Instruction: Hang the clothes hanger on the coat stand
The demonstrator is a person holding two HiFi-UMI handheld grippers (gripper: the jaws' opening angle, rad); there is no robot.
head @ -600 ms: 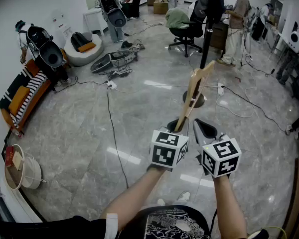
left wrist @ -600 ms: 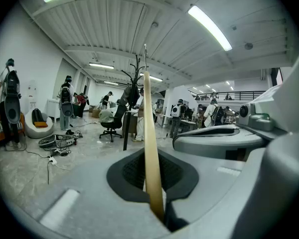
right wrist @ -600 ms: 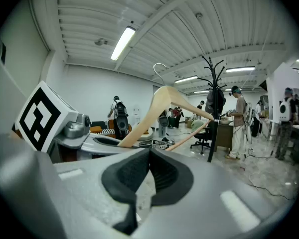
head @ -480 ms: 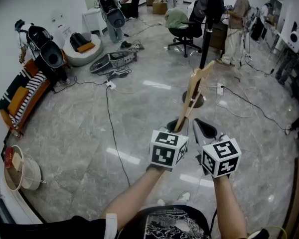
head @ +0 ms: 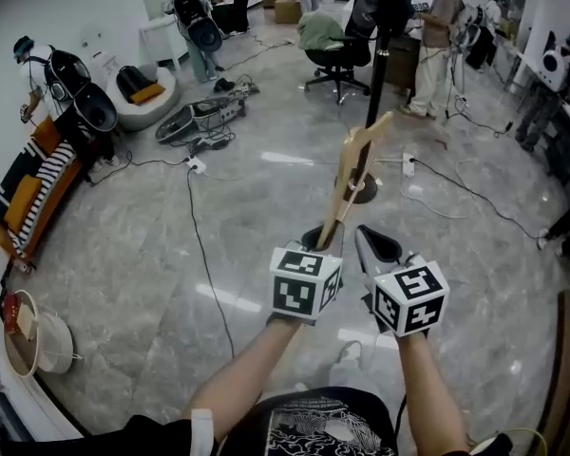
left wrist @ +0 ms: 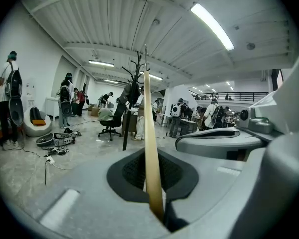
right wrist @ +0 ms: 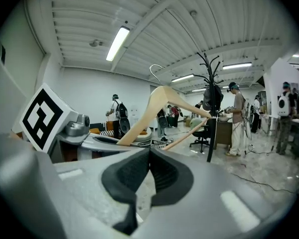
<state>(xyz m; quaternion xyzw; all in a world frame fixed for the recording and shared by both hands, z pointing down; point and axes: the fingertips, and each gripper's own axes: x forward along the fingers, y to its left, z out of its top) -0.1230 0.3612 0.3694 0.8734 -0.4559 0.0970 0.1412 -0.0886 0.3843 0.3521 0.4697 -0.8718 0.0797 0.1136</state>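
Head view: the left gripper (head: 315, 240) is clenched on the lower end of a pale wooden hanger (head: 351, 174). The hanger rises ahead of it, tilted toward the dark coat stand (head: 378, 55) farther off. The right gripper (head: 375, 248) sits just beside, clear of the hanger.

Left gripper view: the smooth flat wood stands edge-on between the ribbed black pads (left wrist: 132, 171).

Right gripper view: the jaws are closed on nothing. The curved hanger and its wire hook (right wrist: 156, 69) lie ahead, to the left.

The hanger (head: 353, 171) sits slightly further left in the head view. The person's shoe (head: 347, 354) has come forward, perhaps stepping toward the coat stand (head: 378, 74).
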